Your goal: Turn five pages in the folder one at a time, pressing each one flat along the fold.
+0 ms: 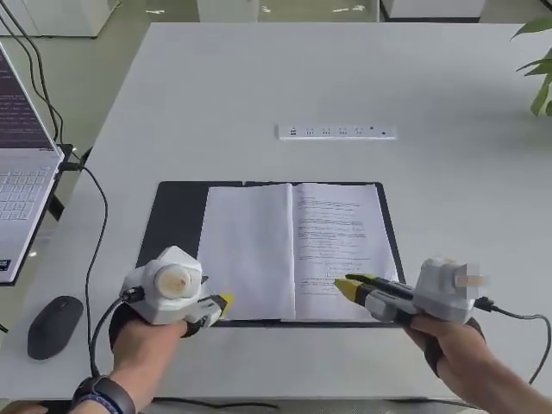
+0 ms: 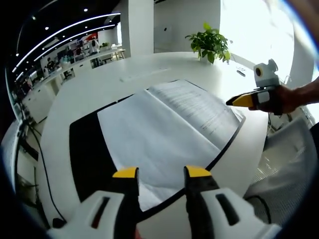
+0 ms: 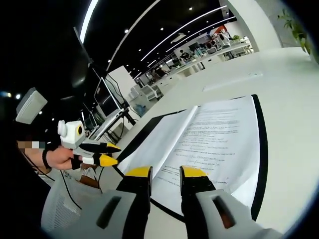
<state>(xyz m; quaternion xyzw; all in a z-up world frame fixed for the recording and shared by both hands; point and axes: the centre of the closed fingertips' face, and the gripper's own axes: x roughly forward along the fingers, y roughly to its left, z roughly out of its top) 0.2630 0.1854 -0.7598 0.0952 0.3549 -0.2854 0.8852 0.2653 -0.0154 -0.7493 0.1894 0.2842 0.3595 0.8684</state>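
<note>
A black folder (image 1: pixel 177 220) lies open on the white table. Its left page (image 1: pixel 246 250) is blank; its right page (image 1: pixel 336 233) carries printed text. The fold (image 1: pixel 291 250) runs down the middle. My left gripper (image 1: pixel 222 302) hovers at the lower left corner of the blank page, open, with nothing between its yellow tips (image 2: pixel 162 173). At the bottom edge of the printed page, my right gripper (image 1: pixel 345 285) points left, slightly open and holding nothing (image 3: pixel 166 172). The folder (image 2: pixel 89 154) (image 3: pixel 260 144) lies ahead of both sets of jaws.
A laptop (image 1: pixel 21 172) sits at the left table edge, a black mouse (image 1: pixel 53 326) in front of it, with cables (image 1: pixel 102 224) trailing between. A white power strip (image 1: pixel 336 132) lies beyond the folder. Plant leaves (image 1: pixel 539 69) reach in at the far right.
</note>
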